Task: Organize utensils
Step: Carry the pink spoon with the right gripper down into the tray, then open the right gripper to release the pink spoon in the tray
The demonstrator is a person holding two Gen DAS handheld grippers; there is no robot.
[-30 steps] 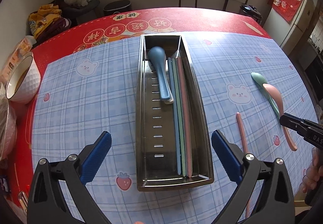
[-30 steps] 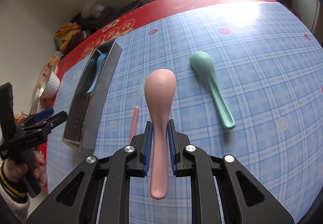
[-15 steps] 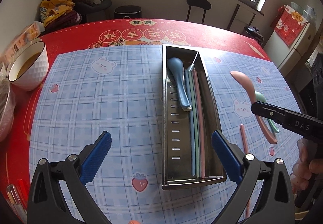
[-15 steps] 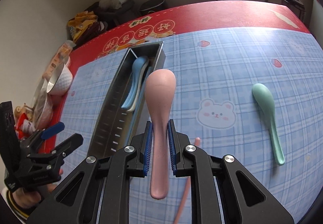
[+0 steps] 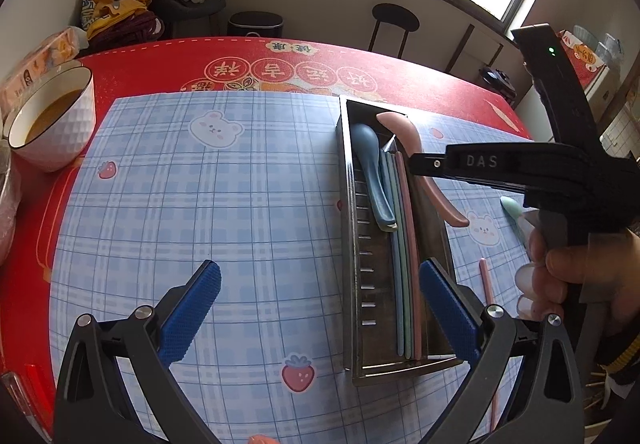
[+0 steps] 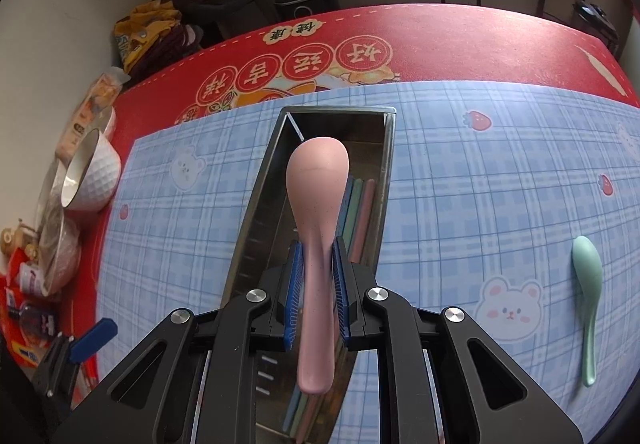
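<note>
Pink spoon (image 6: 317,244): your right gripper (image 6: 316,292) is clenching it, bowl pointing forward along the tray (image 5: 352,284); left gripper (image 5: 316,308) is gaping.

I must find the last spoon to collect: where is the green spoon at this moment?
The green spoon lies on the blue checked mat, to the right of the metal tray in the right wrist view, beside a bear print and apart from the tray.

R gripper (image 6: 316,284): jaws closed tight, pads (image 6: 294,284) clamping something, held level, reaching in from the right; R hand (image 5: 560,276) wrapped round its handle. L gripper (image 5: 316,308): jaws spread wide, nothing between pads, hovering low.
</note>
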